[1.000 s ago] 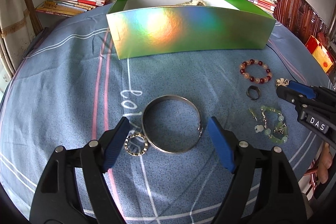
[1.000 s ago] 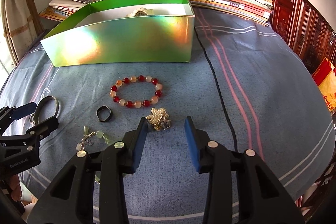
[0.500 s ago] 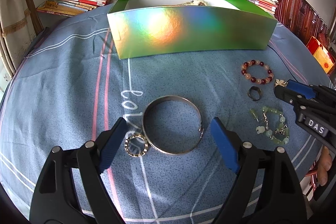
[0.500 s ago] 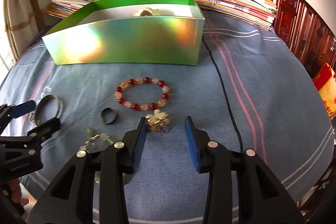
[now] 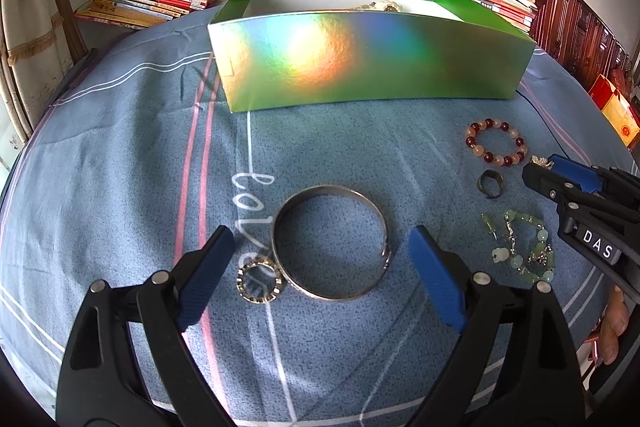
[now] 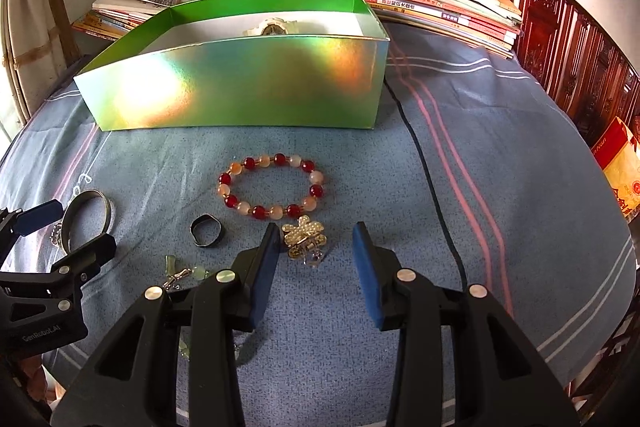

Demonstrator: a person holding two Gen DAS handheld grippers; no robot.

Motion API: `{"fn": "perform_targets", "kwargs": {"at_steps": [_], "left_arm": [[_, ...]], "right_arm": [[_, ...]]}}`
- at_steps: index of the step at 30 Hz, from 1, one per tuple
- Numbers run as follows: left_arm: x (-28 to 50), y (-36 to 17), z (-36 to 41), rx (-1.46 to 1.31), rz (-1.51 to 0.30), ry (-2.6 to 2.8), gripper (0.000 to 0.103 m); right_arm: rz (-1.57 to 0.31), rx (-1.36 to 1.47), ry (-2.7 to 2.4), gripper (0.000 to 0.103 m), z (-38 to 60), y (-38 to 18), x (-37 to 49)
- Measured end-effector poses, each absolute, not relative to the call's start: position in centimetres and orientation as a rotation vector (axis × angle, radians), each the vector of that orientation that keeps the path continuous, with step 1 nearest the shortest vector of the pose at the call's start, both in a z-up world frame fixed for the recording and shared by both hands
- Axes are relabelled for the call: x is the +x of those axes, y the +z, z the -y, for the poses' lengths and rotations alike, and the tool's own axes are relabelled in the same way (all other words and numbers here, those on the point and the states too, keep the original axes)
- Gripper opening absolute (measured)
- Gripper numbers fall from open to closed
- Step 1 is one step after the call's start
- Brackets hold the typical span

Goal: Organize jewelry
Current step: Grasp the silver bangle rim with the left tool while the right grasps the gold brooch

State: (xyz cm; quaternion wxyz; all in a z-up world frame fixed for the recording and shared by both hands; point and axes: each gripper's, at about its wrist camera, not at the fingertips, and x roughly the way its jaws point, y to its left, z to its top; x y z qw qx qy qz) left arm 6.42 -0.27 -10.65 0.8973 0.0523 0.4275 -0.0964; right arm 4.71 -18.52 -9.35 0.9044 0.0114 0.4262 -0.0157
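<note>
The left gripper (image 5: 320, 275) is opening its blue fingers (image 5: 208, 277) wide around the big round silver metal bangle (image 5: 331, 242), which lies flat on the blue striped cloth (image 5: 140, 167) near its front edge. The fingers do not touch the bangle. A small gold ring with tiny stones (image 5: 260, 278) sits touching the bangle, just beside the left finger. If the fingers close now, they could push the little ring away or pinch it too.

The right gripper (image 6: 316, 259) is partly open and holds nothing. A gold butterfly-shaped brooch (image 6: 305, 238) lies between its tips, close to the left finger, so a squeeze might miss or flick it. The shiny green box (image 6: 240, 87) waits toward the back edge.
</note>
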Motion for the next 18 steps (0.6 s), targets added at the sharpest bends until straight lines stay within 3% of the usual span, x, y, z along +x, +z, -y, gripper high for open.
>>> {"fn": "perform_targets", "kwargs": {"at_steps": [18], "left_arm": [[6.93, -10.77, 0.28, 0.089, -0.867, -0.165, 0.093]], "right_arm": [[-0.878, 0.045, -0.065, 0.039, 18.28, -9.34, 4.67]]}}
